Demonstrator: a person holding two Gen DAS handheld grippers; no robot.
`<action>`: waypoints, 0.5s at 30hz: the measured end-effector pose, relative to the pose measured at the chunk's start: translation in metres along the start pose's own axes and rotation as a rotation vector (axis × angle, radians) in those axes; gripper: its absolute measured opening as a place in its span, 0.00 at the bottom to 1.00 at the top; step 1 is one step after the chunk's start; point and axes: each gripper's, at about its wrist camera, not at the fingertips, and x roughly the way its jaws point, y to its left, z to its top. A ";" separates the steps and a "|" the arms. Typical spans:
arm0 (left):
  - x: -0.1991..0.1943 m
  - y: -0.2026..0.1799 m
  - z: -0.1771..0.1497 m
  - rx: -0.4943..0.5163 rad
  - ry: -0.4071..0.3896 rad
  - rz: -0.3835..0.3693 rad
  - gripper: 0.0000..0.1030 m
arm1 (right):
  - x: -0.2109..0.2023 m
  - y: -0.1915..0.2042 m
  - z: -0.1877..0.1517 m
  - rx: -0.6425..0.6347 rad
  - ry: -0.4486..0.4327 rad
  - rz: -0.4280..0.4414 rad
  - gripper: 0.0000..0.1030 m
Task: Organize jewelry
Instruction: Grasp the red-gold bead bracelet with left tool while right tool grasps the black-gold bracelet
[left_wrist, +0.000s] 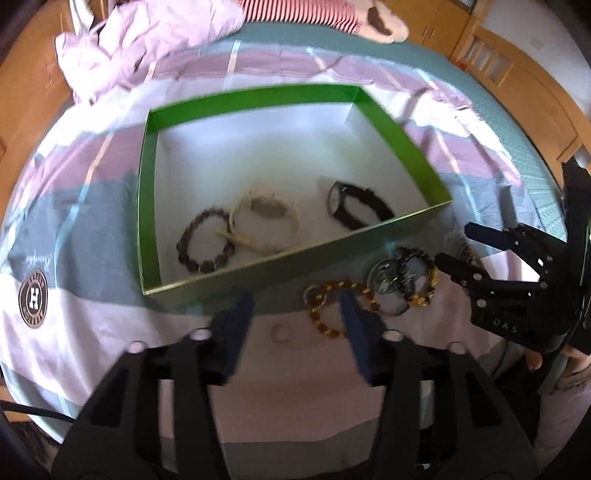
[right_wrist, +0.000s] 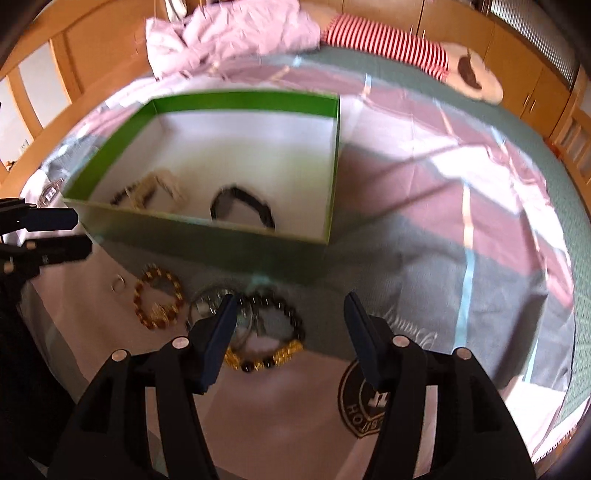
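We see both grippers over the bedspread (left_wrist: 92, 325), near side of the green box (left_wrist: 258, 266). Left gripper (left_wrist: 295, 314) has jaws spread, nothing pinched; small ring (left_wrist: 281, 334) lies on the cloth between its fingers, amber bead bracelet (left_wrist: 332, 306) by its right finger. Right gripper (right_wrist: 290, 317) also spread and empty, above the black-and-gold bracelet (right_wrist: 273, 343) and a silver piece (right_wrist: 207, 306). In the box: black watch (left_wrist: 354, 206), cream bracelet (left_wrist: 266, 225), dark bead bracelet (left_wrist: 205, 240).
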 end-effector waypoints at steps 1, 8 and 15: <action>0.004 0.002 0.000 -0.009 0.009 0.011 0.42 | 0.004 0.002 -0.002 -0.007 0.019 0.002 0.57; 0.020 0.005 -0.002 -0.029 0.050 0.038 0.49 | 0.032 0.007 -0.012 -0.029 0.114 -0.061 0.43; 0.028 0.008 -0.003 -0.049 0.080 0.055 0.57 | 0.035 0.009 -0.016 -0.031 0.119 -0.030 0.17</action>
